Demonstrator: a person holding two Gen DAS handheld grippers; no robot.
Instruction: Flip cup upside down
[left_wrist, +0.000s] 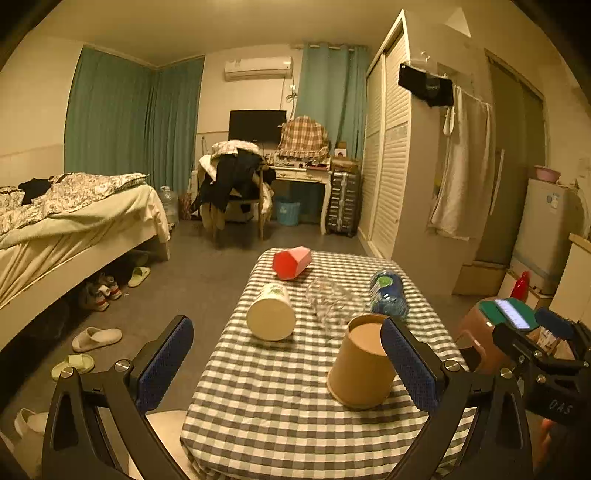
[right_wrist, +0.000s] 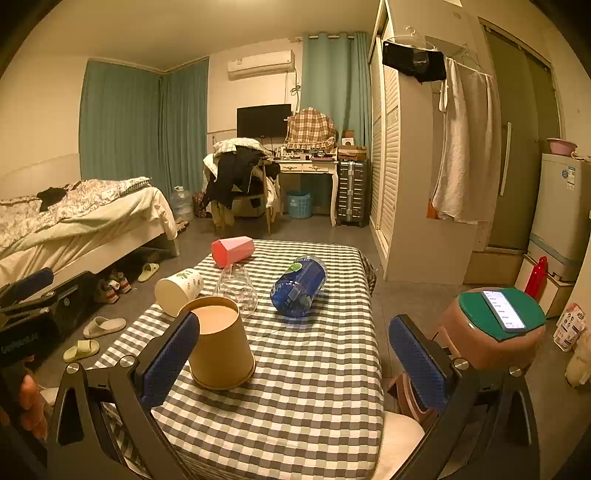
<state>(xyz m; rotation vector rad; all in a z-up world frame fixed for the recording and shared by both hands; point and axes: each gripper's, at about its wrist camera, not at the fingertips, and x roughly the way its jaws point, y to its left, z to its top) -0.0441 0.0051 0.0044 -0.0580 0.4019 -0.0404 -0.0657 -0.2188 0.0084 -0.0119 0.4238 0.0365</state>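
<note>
Left wrist view takes in a bedroom, with a bed (left_wrist: 74, 214) on the left, a tall wardrobe (left_wrist: 388, 147) on the right and a small table (left_wrist: 280, 398) under a grey-and-white checked cloth in the middle. Beside the table's right side stands a brown stool with a green top (right_wrist: 495, 328), and a lit phone (right_wrist: 503, 309) lies on it.

On the cloth, the brown paper cup (left_wrist: 360, 363) stands upside down near the front edge, wide rim on the cloth and flat base facing up. Farther back lie a blue plastic bottle (right_wrist: 298, 286) on its side, a white cup (left_wrist: 271, 312) on its side with its base toward the camera, a clear glass (right_wrist: 237, 288) tipped over between them, and a red six-sided cup (left_wrist: 291, 262) on its side near the far end.

Left gripper (left_wrist: 288, 363) hangs with its jaws spread wide and holding nothing; the paper cup sits just inside its right finger. Right gripper (right_wrist: 295, 363) is likewise spread wide and empty, the paper cup just beside its left finger; whether either finger touches the cup cannot be told.
</note>
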